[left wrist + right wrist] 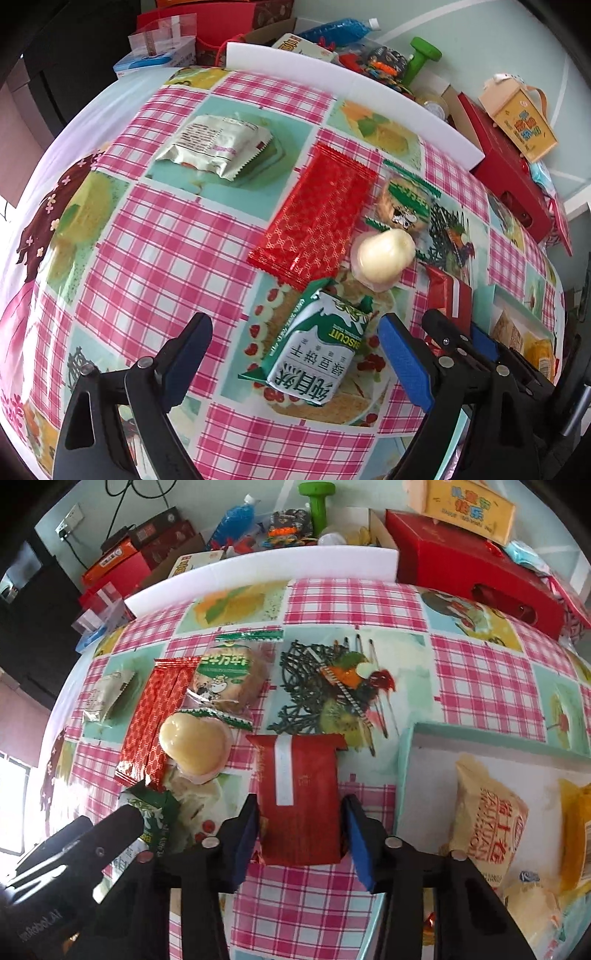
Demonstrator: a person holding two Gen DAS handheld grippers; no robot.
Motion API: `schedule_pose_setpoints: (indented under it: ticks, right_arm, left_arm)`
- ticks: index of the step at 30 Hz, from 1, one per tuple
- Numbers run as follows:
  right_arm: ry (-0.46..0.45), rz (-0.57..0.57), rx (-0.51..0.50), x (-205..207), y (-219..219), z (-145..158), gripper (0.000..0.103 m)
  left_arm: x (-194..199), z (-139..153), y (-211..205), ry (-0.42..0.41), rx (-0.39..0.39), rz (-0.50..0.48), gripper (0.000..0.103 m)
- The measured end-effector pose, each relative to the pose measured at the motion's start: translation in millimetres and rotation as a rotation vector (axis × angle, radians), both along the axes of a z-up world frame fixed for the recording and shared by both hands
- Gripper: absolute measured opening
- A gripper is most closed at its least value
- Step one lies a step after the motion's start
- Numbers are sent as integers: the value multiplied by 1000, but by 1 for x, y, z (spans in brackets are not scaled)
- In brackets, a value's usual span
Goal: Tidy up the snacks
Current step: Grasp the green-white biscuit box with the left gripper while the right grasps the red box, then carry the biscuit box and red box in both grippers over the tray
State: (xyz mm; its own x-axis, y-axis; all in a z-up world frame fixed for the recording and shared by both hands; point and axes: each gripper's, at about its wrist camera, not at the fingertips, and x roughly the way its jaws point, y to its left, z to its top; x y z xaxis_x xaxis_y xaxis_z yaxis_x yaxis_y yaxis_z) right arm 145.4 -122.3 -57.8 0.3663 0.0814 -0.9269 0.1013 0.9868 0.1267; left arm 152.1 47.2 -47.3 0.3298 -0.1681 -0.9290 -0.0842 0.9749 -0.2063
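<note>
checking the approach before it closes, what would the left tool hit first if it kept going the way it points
Most likely the green and white biscuit pack, which lies between the open fingers of the left tool. Depth is hard to judge, but nothing else shows in between.

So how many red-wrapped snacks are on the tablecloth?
2. A long patterned red packet lies beside the heart-shaped jelly; a plain red packet is gripped by the right gripper. Others may be hidden inside the tray.
</note>
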Motion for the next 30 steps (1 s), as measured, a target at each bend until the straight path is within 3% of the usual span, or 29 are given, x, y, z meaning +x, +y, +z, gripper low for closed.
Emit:
schedule_pose_setpoints:
  ticks: [15,20,25,30]
  right_arm:
    - [3,-16,-10,-36,4,3,43]
    - [9,-21,5,-50,5,4,43]
    - [15,-32,15,-60,8,4,43]
    - [16,-28,-9,-62,12,4,43]
  left_arm:
    - [0,-18,-30,35,38,-64,87]
    - [-1,-26,-42,41,82,-74,73]
    - [-2,-27,-49,26,114,-86,47]
    - [-3,-26,-49,18,117,-70,44]
